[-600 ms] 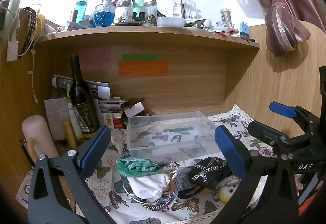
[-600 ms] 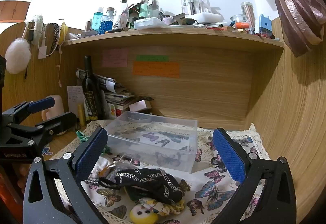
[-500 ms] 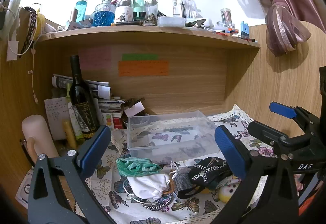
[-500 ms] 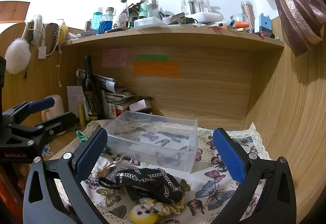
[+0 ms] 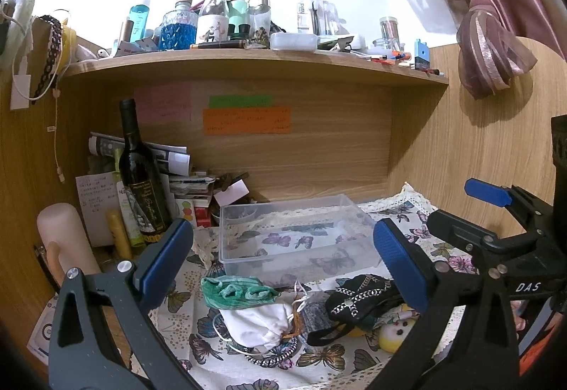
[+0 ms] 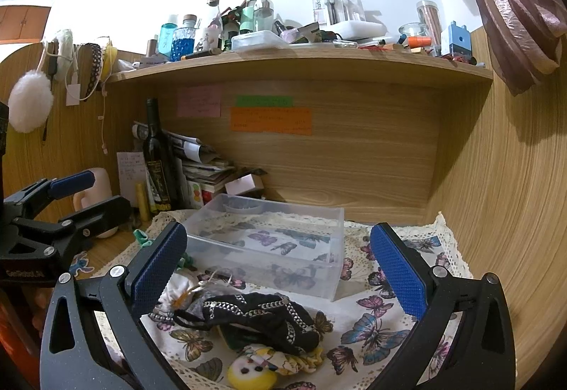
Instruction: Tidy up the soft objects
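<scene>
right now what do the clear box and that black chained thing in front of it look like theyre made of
Clear box: looks like thin glossy plastic; the butterfly cloth shows through its walls. Black pouch: seemingly soft dark fabric, slumped and creased, trimmed with silvery chain, probably metal, though that is hard to confirm.

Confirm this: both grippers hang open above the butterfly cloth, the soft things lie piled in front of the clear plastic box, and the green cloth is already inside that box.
Not quite. In the left wrist view the green cloth lies on the butterfly cloth in front of the clear plastic box, not inside it. The rest holds: left gripper and right gripper are open.
</scene>
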{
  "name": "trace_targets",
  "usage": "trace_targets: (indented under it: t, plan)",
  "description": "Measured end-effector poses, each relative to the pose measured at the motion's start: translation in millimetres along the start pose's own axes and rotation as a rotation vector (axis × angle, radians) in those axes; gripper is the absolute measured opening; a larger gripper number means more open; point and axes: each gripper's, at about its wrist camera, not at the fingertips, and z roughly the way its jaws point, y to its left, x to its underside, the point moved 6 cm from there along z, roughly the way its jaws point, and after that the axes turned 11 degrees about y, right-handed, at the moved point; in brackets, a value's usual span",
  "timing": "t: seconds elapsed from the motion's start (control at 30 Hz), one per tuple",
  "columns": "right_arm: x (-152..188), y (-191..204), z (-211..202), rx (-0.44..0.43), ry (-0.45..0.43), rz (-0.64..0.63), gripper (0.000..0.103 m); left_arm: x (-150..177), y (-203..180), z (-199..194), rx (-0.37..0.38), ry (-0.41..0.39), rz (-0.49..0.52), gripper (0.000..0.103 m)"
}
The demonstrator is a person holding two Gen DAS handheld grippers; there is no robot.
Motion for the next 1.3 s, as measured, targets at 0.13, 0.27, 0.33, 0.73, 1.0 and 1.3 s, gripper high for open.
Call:
trace_targets:
  t: [0.13, 0.27, 0.33, 0.73, 1.0, 1.3]
  plan:
    - [0.0, 1.1, -0.3, -0.004, -0.001, 0.0, 0.103, -0.1, 0.6, -1.0, 0.002, 0.0, -0.003, 0.103]
    - [-0.4, 1.3, -0.1, -0.005, 0.0, 0.0, 0.103, -0.6, 1.9, -2.2, 0.002, -0.001, -0.009, 0.103]
    - [-0.2, 0.9, -0.1, -0.005, -0.001, 0.001, 0.103, -0.5, 1.8, -2.2, 0.002, -0.002, -0.008, 0.103]
    - [-0.2, 1.3, 1.9, -0.017, 0.001, 0.009, 0.103, -0.8, 0.7, -3.9, 0.01, -0.003, -0.007, 0.103]
    - [0.0, 0.9, 2.6, -0.018, 0.001, 0.009, 0.103, -1.7, -0.9, -4.2, 0.014, -0.005, -0.007, 0.103]
    - [0.7, 0.3, 5.5, -0.024, 0.007, 0.015, 0.103, -1.5, -1.2, -4.3, 0.016, -0.006, -0.007, 0.103]
